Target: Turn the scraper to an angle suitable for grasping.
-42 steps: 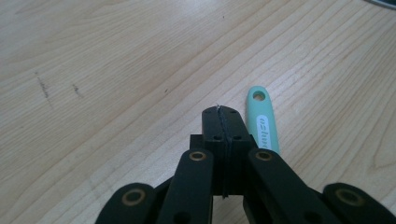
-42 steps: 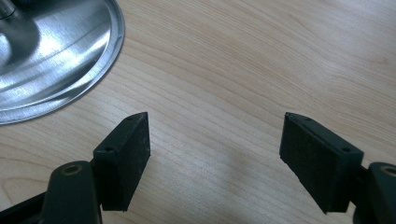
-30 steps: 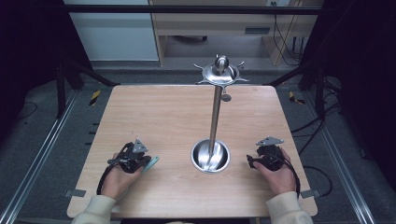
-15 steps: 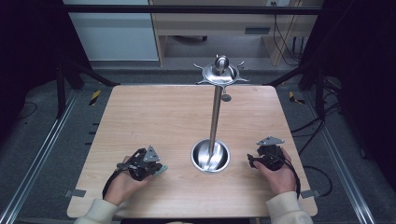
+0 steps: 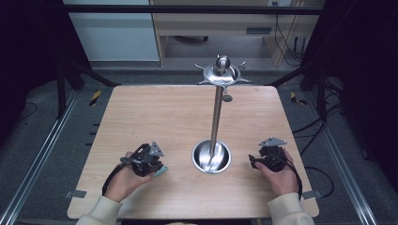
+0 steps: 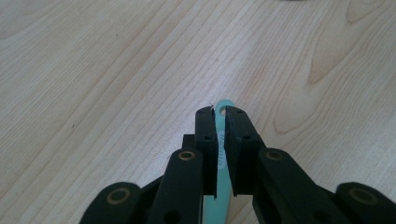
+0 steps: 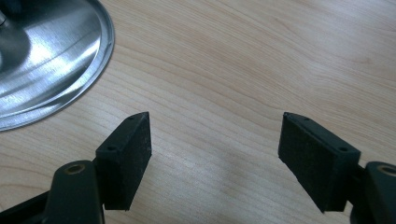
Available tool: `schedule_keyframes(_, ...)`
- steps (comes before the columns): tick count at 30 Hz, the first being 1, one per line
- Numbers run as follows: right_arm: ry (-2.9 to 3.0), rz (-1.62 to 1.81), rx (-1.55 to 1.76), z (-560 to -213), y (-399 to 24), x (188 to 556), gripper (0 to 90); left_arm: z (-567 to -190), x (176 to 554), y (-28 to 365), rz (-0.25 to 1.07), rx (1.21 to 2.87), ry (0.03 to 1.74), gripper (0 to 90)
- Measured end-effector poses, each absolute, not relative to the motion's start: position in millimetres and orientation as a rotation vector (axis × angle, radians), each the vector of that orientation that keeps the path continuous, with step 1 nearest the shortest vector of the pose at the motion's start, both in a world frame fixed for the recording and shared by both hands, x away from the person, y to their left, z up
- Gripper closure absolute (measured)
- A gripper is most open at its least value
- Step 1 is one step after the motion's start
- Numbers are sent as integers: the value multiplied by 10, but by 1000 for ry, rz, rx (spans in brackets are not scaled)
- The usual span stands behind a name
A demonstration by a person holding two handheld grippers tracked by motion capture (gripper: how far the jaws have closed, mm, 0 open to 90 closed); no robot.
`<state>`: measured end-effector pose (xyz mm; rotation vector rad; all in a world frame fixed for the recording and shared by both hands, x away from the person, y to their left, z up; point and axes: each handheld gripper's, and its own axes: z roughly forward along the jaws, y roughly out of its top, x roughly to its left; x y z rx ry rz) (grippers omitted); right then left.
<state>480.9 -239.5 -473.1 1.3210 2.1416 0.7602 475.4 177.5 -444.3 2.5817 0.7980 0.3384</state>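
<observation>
1. A pale wooden bench (image 5: 155, 117) with rounded corners is seen from above, set on a dark frame over a grey floor.
2. A shiny metal stand (image 5: 217, 117) is planted on the bench a bit right of centre: a round dished base (image 5: 211, 157), a thin upright pole, and a disc top with little hooks sticking out around its rim. A small round tag can be seen hanging just under that top.
3. The left claw (image 5: 157, 168) is held low over the near-left part of the bench, left of the stand's base and apart from it.
4. In the left gripper view, its jaws are pressed nearly together on a thin mint-green utensil handle (image 6: 219, 154). The piece is flat, pale teal plastic, with a rounded end and a small hanging hole poking out past the jaw tips. Some faint lettering is there on it, too small to read.
5. In the high view a bit of the same mint-green colour is seen sticking out toward the base.
6. The right claw (image 5: 253, 161) is held near the right of the base, jaws spread wide with nothing between them; bare wood grain is seen in the gap, and the base's rim (image 7: 93, 84) is caught at upper left.
</observation>
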Motion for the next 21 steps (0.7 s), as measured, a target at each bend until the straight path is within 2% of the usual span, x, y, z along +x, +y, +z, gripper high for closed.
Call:
schedule_keyframes(9, 2143, 787, 1321, -4715, -2392, 4797, 258, -4321, 4822, 1616, 293, 2713, 793, 750)
schedule_keyframes(21, 2158, 779, 1323, -4733, -2388, 4801, 257, -4445, 4955, 1554, 192, 2813, 804, 693)
